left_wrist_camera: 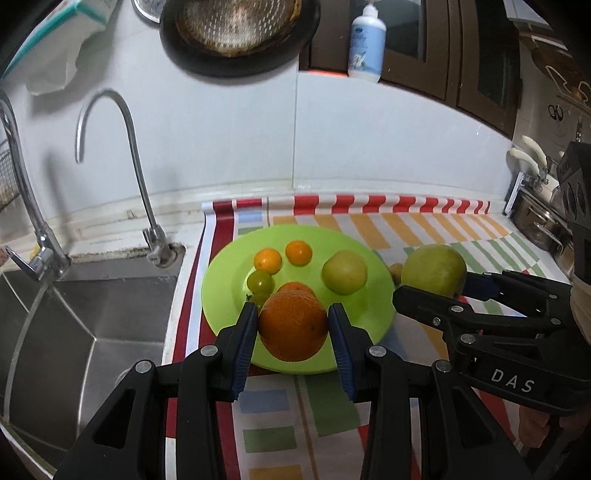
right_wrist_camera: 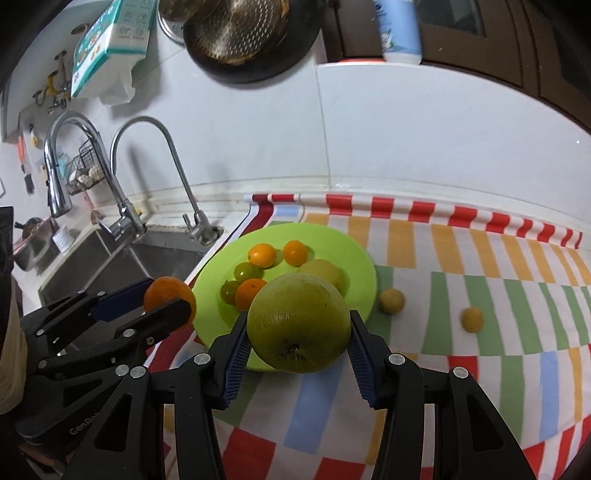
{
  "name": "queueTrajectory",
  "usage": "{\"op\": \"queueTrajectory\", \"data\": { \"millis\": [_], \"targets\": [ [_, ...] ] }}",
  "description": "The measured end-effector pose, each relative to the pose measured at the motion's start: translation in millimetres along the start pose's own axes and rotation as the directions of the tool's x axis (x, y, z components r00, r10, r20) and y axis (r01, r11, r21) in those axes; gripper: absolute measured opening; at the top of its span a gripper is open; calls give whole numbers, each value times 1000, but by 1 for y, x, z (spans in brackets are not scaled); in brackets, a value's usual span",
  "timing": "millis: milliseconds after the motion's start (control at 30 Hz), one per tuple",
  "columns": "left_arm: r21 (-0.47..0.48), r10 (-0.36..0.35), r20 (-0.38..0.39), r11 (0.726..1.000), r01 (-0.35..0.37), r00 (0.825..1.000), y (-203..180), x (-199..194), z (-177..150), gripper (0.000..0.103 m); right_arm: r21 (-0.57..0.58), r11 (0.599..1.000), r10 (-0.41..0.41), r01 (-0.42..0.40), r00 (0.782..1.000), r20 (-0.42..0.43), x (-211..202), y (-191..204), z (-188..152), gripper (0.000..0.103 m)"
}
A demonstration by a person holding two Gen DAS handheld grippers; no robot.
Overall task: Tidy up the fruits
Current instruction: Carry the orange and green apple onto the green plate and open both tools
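My left gripper (left_wrist_camera: 291,325) is shut on a large orange (left_wrist_camera: 293,325) and holds it over the near edge of the green plate (left_wrist_camera: 229,280). My right gripper (right_wrist_camera: 297,332) is shut on a big green apple (right_wrist_camera: 298,323) at the plate's (right_wrist_camera: 343,240) near right side. On the plate lie two small oranges (left_wrist_camera: 267,260), a green tomato (left_wrist_camera: 260,281), a yellow-green apple (left_wrist_camera: 344,272) and another orange, partly hidden. In the right wrist view the left gripper (right_wrist_camera: 162,306) with its orange (right_wrist_camera: 168,291) shows at left. The right gripper (left_wrist_camera: 432,291) and apple (left_wrist_camera: 433,269) show in the left wrist view.
A striped cloth (right_wrist_camera: 461,258) covers the counter; two small yellow fruits (right_wrist_camera: 392,301) (right_wrist_camera: 472,319) lie on it right of the plate. A steel sink (left_wrist_camera: 74,314) with two taps (left_wrist_camera: 129,147) lies left. Pots (left_wrist_camera: 539,221) stand at the far right. A pan (left_wrist_camera: 236,29) hangs on the wall.
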State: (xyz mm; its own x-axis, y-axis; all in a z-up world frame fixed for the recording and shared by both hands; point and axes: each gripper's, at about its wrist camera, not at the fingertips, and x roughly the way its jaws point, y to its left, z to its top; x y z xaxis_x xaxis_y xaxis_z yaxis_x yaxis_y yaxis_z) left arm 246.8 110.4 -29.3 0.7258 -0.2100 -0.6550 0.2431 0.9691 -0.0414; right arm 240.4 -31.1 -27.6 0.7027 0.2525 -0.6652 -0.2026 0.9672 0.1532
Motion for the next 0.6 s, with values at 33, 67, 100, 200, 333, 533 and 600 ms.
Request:
{"op": "queueTrajectory", "data": {
  "millis": [33, 67, 100, 200, 333, 533, 600],
  "targets": [
    [-4, -7, -8, 1000, 7, 1000, 2, 4, -1, 39, -1, 1000, 0, 0, 1000, -7, 4, 1, 0, 51],
    [-5, -11, -18, 1000, 11, 1000, 3, 8, -1, 39, -2, 1000, 1, -1, 1000, -13, 8, 2, 0, 51],
    [-7, -14, -28, 1000, 14, 1000, 5, 12, -2, 39, -3, 1000, 2, -2, 1000, -18, 12, 3, 0, 51],
    [-7, -19, -50, 1000, 19, 999, 9, 24, -2, 39, -3, 1000, 12, -12, 999, -37, 25, 4, 2, 51],
    [-7, -25, -73, 1000, 24, 997, 13, 40, -3, 39, 0, 1000, 16, -16, 998, -60, 40, 3, 3, 51],
    [-11, -32, -107, 999, 31, 994, 16, 58, -3, 39, 6, 1000, 22, -22, 996, -91, 59, -2, 4, 51],
    [-17, -34, -120, 999, 32, 992, 18, 63, -3, 39, 14, 1000, 30, -28, 995, -100, 65, -4, 4, 51]
  ]
}}
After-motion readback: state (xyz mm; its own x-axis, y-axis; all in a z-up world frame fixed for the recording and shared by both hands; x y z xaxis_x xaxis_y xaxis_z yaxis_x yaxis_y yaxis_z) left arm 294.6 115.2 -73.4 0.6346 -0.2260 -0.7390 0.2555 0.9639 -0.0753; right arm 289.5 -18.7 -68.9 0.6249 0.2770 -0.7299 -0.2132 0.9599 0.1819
